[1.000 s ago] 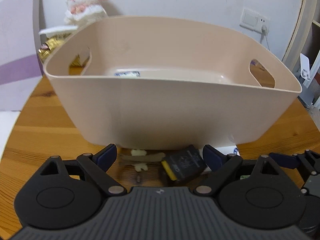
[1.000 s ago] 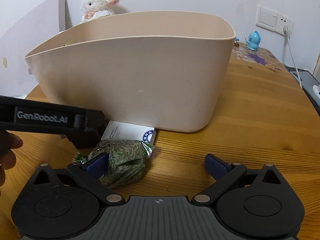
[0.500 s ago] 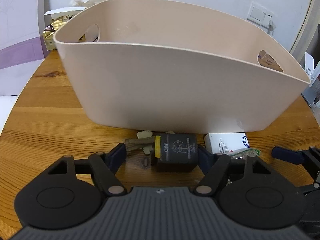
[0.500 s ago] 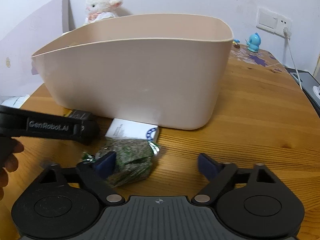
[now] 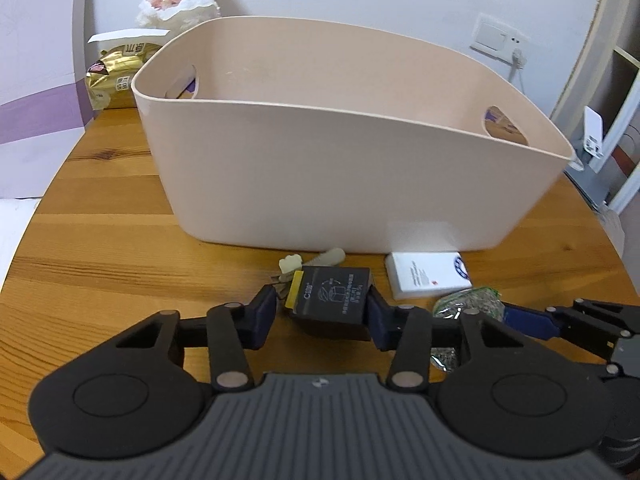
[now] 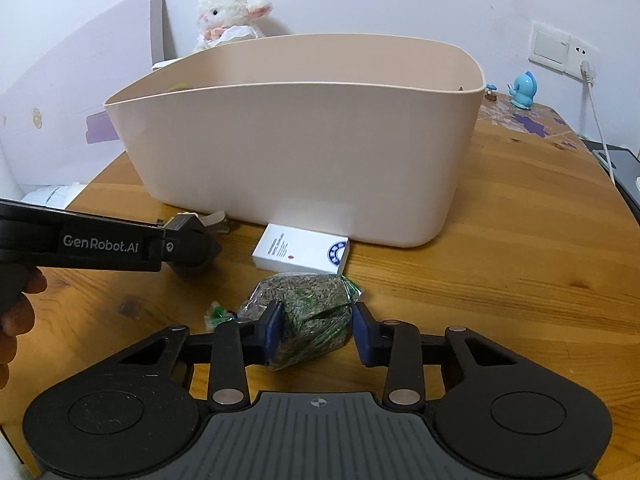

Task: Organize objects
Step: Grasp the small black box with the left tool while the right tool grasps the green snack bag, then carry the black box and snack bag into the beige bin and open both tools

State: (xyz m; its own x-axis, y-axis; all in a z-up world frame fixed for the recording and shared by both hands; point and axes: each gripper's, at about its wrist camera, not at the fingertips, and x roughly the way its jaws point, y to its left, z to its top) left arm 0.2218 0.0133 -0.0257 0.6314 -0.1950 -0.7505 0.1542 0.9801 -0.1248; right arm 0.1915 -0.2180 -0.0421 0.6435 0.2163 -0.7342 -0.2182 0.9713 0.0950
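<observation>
Beige bin (image 5: 352, 168) stands mid-worktop (image 5: 100, 248), its floor hidden. Against the bin's near wall lies a white box (image 6: 300, 254). Left tool (image 5: 322, 314), open a second ago, now clamps the black box (image 5: 330, 294); right tool (image 6: 314, 330) has narrowed onto the green packet (image 6: 304, 312), one pad touching, contact uncertain. Both grasps suggest lifts into the bin come next.

Each handheld gripper has a grey ribbed body flanked by two round black housings, black linkage arms with silver pivot screws, and dark blue finger pads (image 5: 265, 312). The left gripper (image 6: 192, 246) carries white "GenRobot.AI" lettering along its black side; a bare hand (image 6: 16, 312) grips it.
</observation>
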